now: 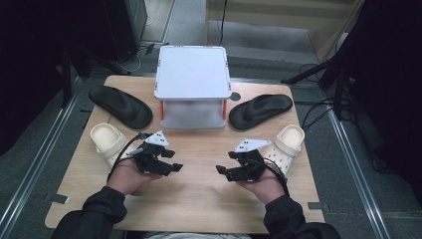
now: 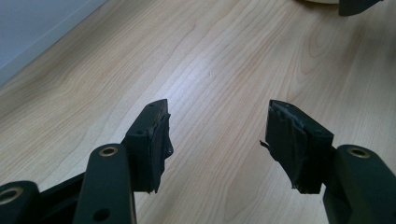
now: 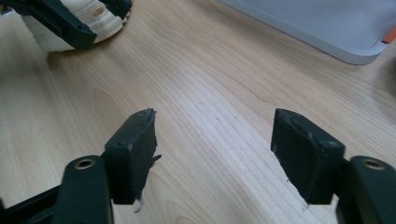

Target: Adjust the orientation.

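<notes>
On a wooden table [image 1: 199, 149] stands a white two-level rack [image 1: 192, 84] at the back centre. A black flip-flop [image 1: 119, 105] lies left of it and another black flip-flop [image 1: 260, 110] right of it. A cream clog [image 1: 107, 140] sits at the left, a second cream clog [image 1: 284, 144] at the right. My left gripper [image 1: 174, 167] is held near the front, jaws pointing right, open and empty [image 2: 217, 135]. My right gripper [image 1: 221, 171] faces it, jaws pointing left, open and empty [image 3: 212, 140]. A gap of bare wood separates the two.
The table's front edge runs close to the person's dark sleeves [image 1: 99, 209]. Metal floor rails [image 1: 40, 159] flank the table. Cables and stand legs [image 1: 318, 74] lie on the floor at the back right. The rack's base [image 3: 327, 32] is in the right gripper view.
</notes>
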### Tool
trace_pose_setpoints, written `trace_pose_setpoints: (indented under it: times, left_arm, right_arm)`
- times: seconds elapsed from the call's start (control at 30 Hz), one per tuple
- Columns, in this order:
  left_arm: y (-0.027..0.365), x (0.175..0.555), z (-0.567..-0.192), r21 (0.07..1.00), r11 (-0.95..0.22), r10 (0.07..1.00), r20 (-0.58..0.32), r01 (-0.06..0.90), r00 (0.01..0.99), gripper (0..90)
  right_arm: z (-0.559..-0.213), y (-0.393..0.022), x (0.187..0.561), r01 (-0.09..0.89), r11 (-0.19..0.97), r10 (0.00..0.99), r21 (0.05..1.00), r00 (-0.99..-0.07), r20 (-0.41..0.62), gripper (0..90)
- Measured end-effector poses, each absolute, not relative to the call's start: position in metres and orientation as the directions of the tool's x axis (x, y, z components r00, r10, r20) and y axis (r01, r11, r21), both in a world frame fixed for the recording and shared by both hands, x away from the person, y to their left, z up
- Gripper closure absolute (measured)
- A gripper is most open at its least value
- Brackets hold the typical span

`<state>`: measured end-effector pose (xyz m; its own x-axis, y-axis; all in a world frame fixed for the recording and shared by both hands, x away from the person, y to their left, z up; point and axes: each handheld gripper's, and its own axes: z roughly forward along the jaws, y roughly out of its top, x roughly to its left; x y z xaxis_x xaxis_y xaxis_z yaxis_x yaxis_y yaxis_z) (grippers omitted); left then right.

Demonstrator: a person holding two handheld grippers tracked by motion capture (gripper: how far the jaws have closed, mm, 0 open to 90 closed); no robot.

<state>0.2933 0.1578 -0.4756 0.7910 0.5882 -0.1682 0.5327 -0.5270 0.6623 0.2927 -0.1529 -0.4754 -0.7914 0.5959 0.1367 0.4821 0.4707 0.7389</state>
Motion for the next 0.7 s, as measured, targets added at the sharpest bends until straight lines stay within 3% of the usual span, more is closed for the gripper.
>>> trace_pose_setpoints:
  times: [0.1, 0.27, 0.7]
  left_arm:
    - [0.1576, 0.2937, -0.4738, 0.661, -0.524, 0.597, -0.165, 0.537, 0.785, 40.8]
    - [0.1587, 0.2961, -0.4704, 0.649, -0.519, 0.608, -0.177, 0.556, 0.774, 42.1]
    - [0.1656, 0.2965, -0.4673, 0.629, -0.512, 0.621, -0.198, 0.584, 0.758, 45.4]
  right_arm:
    - [-0.4750, -0.1533, 0.2920, 0.474, 0.472, 0.589, 0.743, -0.797, 0.134, 35.3]
    - [-0.4748, -0.1559, 0.2948, 0.511, 0.458, 0.538, 0.727, -0.811, 0.231, 50.1]
    - [-0.4741, -0.1497, 0.2912, 0.513, 0.495, 0.537, 0.701, -0.815, 0.217, 50.1]
